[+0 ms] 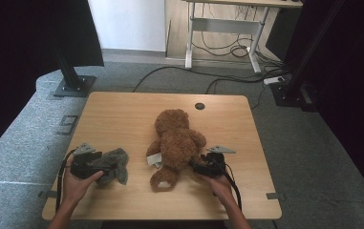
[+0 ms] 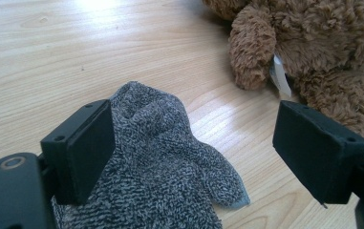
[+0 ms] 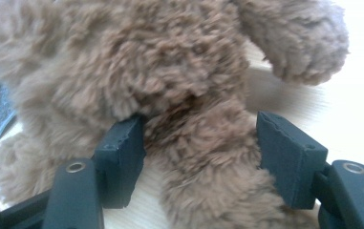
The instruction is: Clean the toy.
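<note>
Closing on the teddy bear [image 1: 176, 143] lying mid-frame on the desk [image 1: 122, 114]: right claw [image 3: 198, 162] is straddling its leg, jaws wide, not yet pinching. Aim deep into the plush, avoiding loose fur. Left claw [image 2: 194, 148] is gaping over the grey sock [image 2: 160, 167]; contact unclear. Bear's face is hidden.

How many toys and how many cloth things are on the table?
Brown teddy bear: 1
Grey knitted cloth: 1
Total: 2
</note>
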Motion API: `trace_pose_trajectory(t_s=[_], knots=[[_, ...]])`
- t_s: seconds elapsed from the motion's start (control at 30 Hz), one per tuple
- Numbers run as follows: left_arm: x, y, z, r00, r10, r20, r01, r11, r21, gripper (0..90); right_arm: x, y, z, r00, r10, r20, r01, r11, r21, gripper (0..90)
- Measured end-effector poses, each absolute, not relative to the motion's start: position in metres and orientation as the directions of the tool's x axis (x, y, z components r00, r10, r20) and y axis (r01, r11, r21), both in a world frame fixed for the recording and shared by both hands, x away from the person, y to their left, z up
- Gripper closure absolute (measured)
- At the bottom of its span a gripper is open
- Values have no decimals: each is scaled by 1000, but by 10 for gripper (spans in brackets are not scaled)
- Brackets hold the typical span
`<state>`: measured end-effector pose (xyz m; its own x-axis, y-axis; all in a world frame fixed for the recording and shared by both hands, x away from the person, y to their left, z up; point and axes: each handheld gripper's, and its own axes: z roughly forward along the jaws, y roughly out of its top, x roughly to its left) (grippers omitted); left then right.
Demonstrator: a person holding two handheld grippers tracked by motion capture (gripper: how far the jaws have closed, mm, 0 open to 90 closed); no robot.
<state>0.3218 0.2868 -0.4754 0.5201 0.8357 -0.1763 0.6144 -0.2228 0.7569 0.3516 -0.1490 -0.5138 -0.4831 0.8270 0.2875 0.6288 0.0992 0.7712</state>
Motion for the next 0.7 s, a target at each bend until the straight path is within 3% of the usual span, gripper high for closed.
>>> trace_pose_trajectory(t_s=[0.33,0.5,0.7], knots=[[322,287,-476,517,837,-179,616,-219,756,142,349,-129,-516,-521,806,282,626,136,768,329],[322,287,-476,518,836,-178,617,-221,755,142,347,-146,-507,-503,807,309,602,70,796,332],[321,286,-477,526,832,-175,616,-231,753,144,338,-176,-501,-473,837,273,556,43,830,324]])
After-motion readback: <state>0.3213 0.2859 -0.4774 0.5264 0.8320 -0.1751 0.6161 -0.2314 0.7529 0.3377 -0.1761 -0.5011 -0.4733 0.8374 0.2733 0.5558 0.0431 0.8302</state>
